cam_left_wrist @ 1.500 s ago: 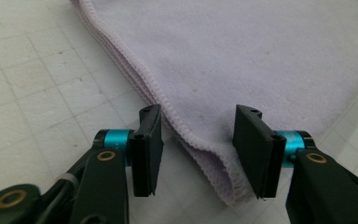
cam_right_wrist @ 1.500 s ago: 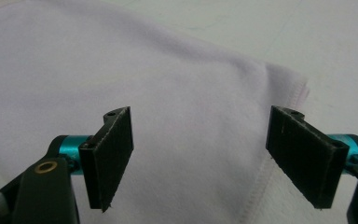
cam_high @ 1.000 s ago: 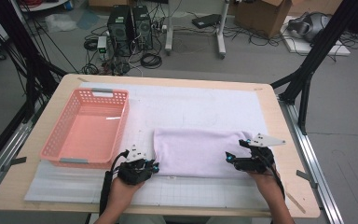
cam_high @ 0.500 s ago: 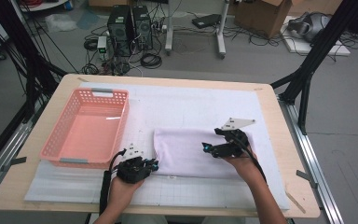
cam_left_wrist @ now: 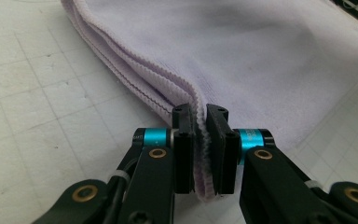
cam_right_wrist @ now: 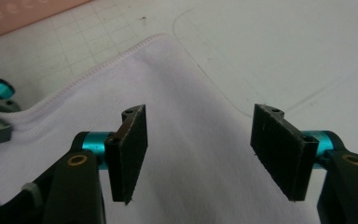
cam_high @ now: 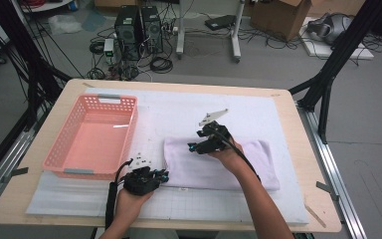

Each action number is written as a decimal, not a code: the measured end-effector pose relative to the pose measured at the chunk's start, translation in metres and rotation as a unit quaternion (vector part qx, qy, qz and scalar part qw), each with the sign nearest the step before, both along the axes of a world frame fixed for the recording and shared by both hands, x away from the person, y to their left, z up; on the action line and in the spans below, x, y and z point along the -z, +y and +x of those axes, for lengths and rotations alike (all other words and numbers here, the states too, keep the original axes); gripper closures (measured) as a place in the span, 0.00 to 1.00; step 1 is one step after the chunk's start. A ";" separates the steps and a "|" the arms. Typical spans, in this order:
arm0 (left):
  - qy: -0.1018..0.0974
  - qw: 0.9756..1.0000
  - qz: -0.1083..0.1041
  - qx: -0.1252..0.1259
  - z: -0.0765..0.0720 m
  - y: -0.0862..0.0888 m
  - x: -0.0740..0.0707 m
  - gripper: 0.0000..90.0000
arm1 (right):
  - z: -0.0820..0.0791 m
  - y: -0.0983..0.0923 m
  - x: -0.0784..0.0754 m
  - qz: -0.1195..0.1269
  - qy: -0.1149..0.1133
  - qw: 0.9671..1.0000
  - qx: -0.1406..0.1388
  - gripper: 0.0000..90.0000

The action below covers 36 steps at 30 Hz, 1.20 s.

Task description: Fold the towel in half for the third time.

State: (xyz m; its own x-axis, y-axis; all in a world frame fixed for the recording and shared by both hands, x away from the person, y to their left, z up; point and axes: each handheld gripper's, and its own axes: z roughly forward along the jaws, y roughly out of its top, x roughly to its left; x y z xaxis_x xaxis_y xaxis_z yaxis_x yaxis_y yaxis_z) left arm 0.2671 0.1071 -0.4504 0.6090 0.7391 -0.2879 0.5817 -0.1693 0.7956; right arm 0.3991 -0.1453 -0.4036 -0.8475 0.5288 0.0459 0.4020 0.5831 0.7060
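Observation:
A folded lilac towel [cam_high: 189,167] lies on the white grid mat in front of the person. My left gripper [cam_high: 165,175] sits at the towel's near left corner. In the left gripper view it [cam_left_wrist: 200,135] is shut on the towel's [cam_left_wrist: 242,60] ribbed hem, having tightened a little in the last second. My right gripper [cam_high: 191,148] hovers over the towel's far left part, pointing left. In the right gripper view it [cam_right_wrist: 198,154] is open; its jaws have just been closing, with only the flat towel [cam_right_wrist: 177,93] below and nothing pinched.
A pink plastic basket [cam_high: 59,159] stands on the left of the table, close to the left hand. The white mat [cam_high: 258,114] stretches beyond and right of the towel. Black frame legs and cables stand around the wooden table [cam_high: 323,219].
The right gripper has swept left across the towel, from its right edge to its far left part. The left gripper has stayed at the near left corner.

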 end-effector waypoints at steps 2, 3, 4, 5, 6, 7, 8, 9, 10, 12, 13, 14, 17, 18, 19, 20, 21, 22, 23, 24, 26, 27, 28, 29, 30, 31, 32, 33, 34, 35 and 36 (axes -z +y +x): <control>0.001 1.000 -0.002 -0.001 0.000 0.001 0.000 0.90 | 0.007 0.010 0.002 -0.008 0.002 1.000 -0.007 0.42; 0.001 1.000 0.000 0.001 0.000 0.001 0.000 0.90 | 0.010 0.015 0.003 -0.011 0.005 1.000 -0.008 0.42; 0.001 1.000 -0.001 0.001 0.000 0.001 0.001 0.90 | 0.012 0.020 0.003 -0.015 0.006 1.000 -0.011 0.43; 0.000 1.000 -0.001 0.001 0.000 0.002 0.001 0.90 | 0.015 0.025 0.005 -0.017 0.002 1.000 -0.016 0.43; 0.000 1.000 -0.002 0.000 -0.001 0.001 0.001 0.90 | 0.018 0.030 0.006 -0.021 0.004 1.000 -0.020 0.43; 0.000 1.000 -0.001 0.002 -0.001 0.002 0.001 0.91 | 0.020 0.034 0.007 -0.023 0.006 0.999 -0.023 0.43; -0.001 1.000 -0.001 0.003 -0.001 0.002 0.001 0.91 | 0.022 0.039 0.008 -0.027 0.007 0.999 -0.027 0.43; 0.000 1.000 -0.001 0.004 -0.001 0.002 0.001 0.92 | 0.023 0.043 0.009 -0.032 0.008 0.999 -0.030 0.43; 0.000 1.000 0.000 0.004 -0.001 0.002 0.001 0.92 | 0.025 0.047 0.011 -0.037 0.010 0.999 -0.032 0.45; 0.003 1.000 -0.002 0.003 -0.001 0.002 0.001 0.92 | 0.026 0.055 0.014 -0.038 0.009 0.999 -0.033 0.52; 0.003 1.000 -0.001 0.003 -0.001 0.002 0.001 0.92 | 0.028 0.057 0.017 -0.040 0.010 0.998 -0.038 0.52; 0.004 1.000 -0.001 0.003 -0.001 0.002 0.002 0.92 | 0.028 0.059 0.020 -0.043 0.014 0.998 -0.041 0.54; 0.006 1.000 0.001 0.002 -0.001 0.003 0.002 0.92 | 0.030 0.064 0.025 -0.046 0.019 0.998 -0.045 0.58; 0.006 1.000 0.002 0.002 -0.001 0.003 0.002 0.93 | 0.030 0.065 0.025 -0.044 0.022 0.998 -0.047 0.60; 0.007 1.000 0.002 0.002 -0.001 0.003 0.002 0.93 | 0.031 0.065 0.026 -0.044 0.022 0.998 -0.050 0.63; 0.008 1.000 0.002 0.002 -0.001 0.003 0.002 0.93 | 0.031 0.067 0.026 -0.043 0.025 0.997 -0.054 0.68; 0.009 1.000 0.002 0.001 -0.001 0.004 0.002 0.93 | 0.031 0.068 0.027 -0.043 0.022 0.997 -0.060 0.70; 0.012 1.000 -0.002 0.000 -0.001 0.005 0.003 0.93 | 0.031 0.069 0.027 -0.043 0.024 0.997 -0.060 0.74; 0.014 1.000 -0.002 0.001 0.000 0.006 0.002 0.93 | 0.032 0.069 0.027 -0.042 0.022 0.997 -0.065 0.79; 0.015 1.000 -0.005 -0.001 0.000 0.007 0.002 0.93 | 0.031 0.069 0.026 -0.042 0.025 0.997 -0.066 0.85; 0.018 1.000 -0.013 -0.001 0.000 0.009 0.001 0.93 | 0.030 0.070 0.025 -0.046 0.020 0.996 -0.068 0.90; 0.020 1.000 -0.018 -0.001 0.000 0.011 -0.001 0.93 | 0.029 0.071 0.025 -0.048 0.020 0.996 -0.069 0.90; 0.018 1.000 -0.021 -0.001 0.000 0.011 -0.003 0.93 | 0.029 0.071 0.024 -0.048 0.018 0.996 -0.068 0.91; 0.015 1.000 -0.022 0.002 0.000 0.013 -0.006 0.93 | 0.028 0.072 0.023 -0.043 0.019 0.997 -0.069 0.91; 0.011 1.000 -0.024 0.002 0.000 0.014 -0.009 0.93 | 0.028 0.072 0.022 -0.034 0.017 0.997 -0.071 0.91; 0.007 0.999 -0.032 0.003 -0.001 0.015 -0.012 0.93 | 0.027 0.072 0.020 -0.028 0.015 0.997 -0.073 0.91; -0.001 0.999 -0.040 0.009 -0.001 0.017 -0.015 0.93 | 0.027 0.073 0.018 -0.022 0.011 0.997 -0.075 0.91; -0.006 0.999 -0.042 0.009 0.000 0.019 -0.018 0.93 | 0.026 0.073 0.016 -0.013 0.011 0.997 -0.077 0.91; -0.009 0.999 -0.043 0.009 0.000 0.020 -0.021 0.93 | 0.025 0.073 0.015 -0.007 0.013 0.997 -0.076 0.91; -0.012 0.999 -0.046 0.008 0.001 0.021 -0.023 0.93 | 0.025 0.073 0.013 0.000 0.011 0.997 -0.078 0.91; -0.016 0.999 -0.046 0.007 0.001 0.022 -0.025 0.93 | 0.025 0.073 0.012 0.007 0.009 0.997 -0.078 0.91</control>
State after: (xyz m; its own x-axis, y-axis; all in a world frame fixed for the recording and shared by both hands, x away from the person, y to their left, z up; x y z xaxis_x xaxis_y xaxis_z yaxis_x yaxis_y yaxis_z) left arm 0.2682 0.1291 -0.4250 0.6294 0.7016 -0.3342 0.5537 -0.1031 0.8263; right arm 0.4240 -0.0723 -0.4158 -0.9183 0.3900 0.0678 0.3195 0.6291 0.7086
